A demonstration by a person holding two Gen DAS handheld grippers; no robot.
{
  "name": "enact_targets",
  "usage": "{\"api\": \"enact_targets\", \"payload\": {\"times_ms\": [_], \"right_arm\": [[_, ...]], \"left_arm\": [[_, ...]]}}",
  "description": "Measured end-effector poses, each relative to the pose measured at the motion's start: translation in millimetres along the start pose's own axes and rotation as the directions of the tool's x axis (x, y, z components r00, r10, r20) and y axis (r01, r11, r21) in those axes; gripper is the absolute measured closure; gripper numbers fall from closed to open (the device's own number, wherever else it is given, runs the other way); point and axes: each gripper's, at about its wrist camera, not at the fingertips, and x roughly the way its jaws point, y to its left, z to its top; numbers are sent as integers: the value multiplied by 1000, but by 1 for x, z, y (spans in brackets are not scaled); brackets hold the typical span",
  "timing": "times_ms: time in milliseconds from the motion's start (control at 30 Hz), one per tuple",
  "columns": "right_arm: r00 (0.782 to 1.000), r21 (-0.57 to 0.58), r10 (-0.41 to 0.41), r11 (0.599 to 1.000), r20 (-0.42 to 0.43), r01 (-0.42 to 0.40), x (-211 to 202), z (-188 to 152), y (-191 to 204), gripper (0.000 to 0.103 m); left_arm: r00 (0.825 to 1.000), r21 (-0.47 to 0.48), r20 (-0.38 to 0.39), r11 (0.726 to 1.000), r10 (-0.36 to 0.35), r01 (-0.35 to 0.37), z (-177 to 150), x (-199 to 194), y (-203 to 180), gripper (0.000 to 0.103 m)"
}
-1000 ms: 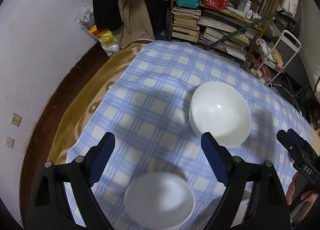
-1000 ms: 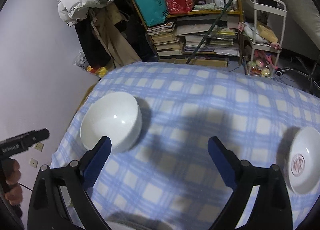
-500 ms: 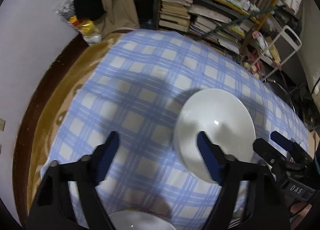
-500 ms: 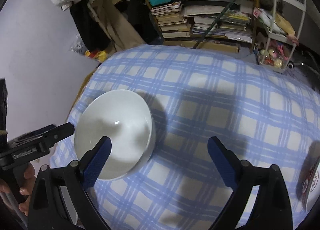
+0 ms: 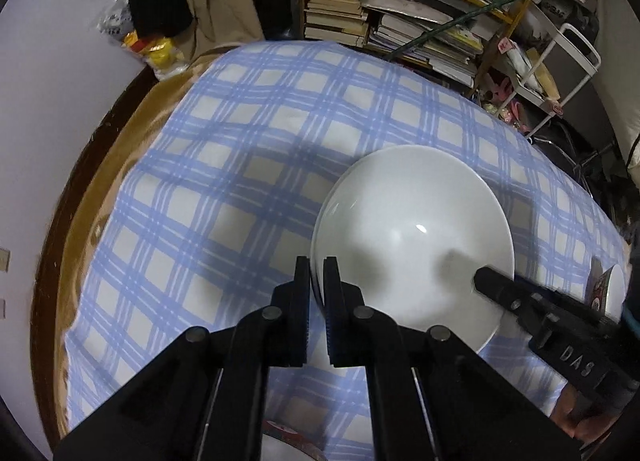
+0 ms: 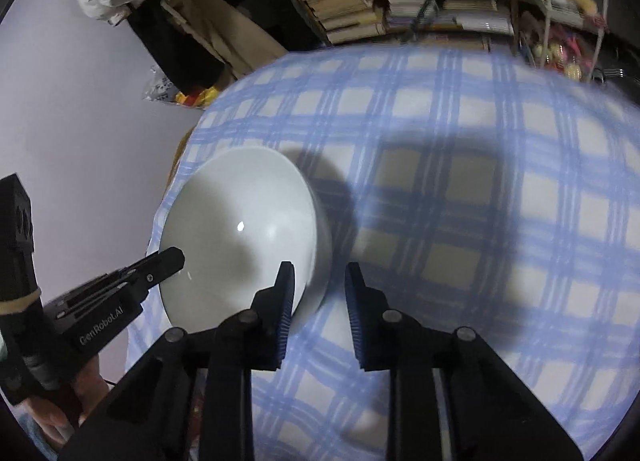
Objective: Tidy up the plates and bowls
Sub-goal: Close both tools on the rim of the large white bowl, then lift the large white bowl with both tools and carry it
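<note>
A large white bowl (image 5: 412,245) sits on the blue-and-white checked cloth (image 5: 248,149) that covers the table, toward the near right part of the cloth as the left wrist camera sees it. The left gripper (image 5: 317,281) has its two black fingers drawn in tight around the bowl's near-left rim, one finger outside the wall and one inside, so it is clamped on the bowl. The right gripper (image 6: 320,281) is at the opposite side: its left finger lies over the inside of the bowl at the rim, its right finger stands outside over the cloth, and a clear gap is left between them, a medium opening with the rim in between; whether either pad touches the china I cannot tell. At the near edge of the left view the curve of another white dish (image 5: 288,449) peeks out beneath the gripper, and at the far right a small plate (image 5: 612,293) with a red mark shows behind the right gripper's body. Beyond the table stands a shelf of stacked books (image 5: 400,21).
</note>
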Motion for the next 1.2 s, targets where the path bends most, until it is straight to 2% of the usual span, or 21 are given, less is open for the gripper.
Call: {"api": "enact_targets", "payload": {"times_ms": [33,133,233,367,533,900,1200], "right_arm": [[1000,16,6,1000,-2,-6,2,-3,1,82],[998,52,-9,999,64,5,-2,-15,6,83],[996,50,-39,998,84,35,-5,-20,10,85],[997,82,-27,996,77,21,-16,-25,8,85],[994,34,-83,996,75,81,-26,-30,11,85],[997,66,-51,997,59,47,-40,-53,-8,85],[997,63,-42,997,62,38,-55,-71,-6,85]], "left_arm": [[1000,-13,-3,1000,-5,5,-1,0,1,96],[1000,-21,-2,1000,12,-12,-5,-2,0,97],[1000,-16,-12,1000,13,-14,-7,-7,-1,97],[1000,-26,-20,1000,4,-5,-12,-11,0,97],[1000,-23,-27,1000,-2,1,-20,-13,-9,97],[999,28,-35,999,25,-24,-39,-28,-28,97],[999,19,-34,1000,20,-20,-57,-44,-27,97]]}}
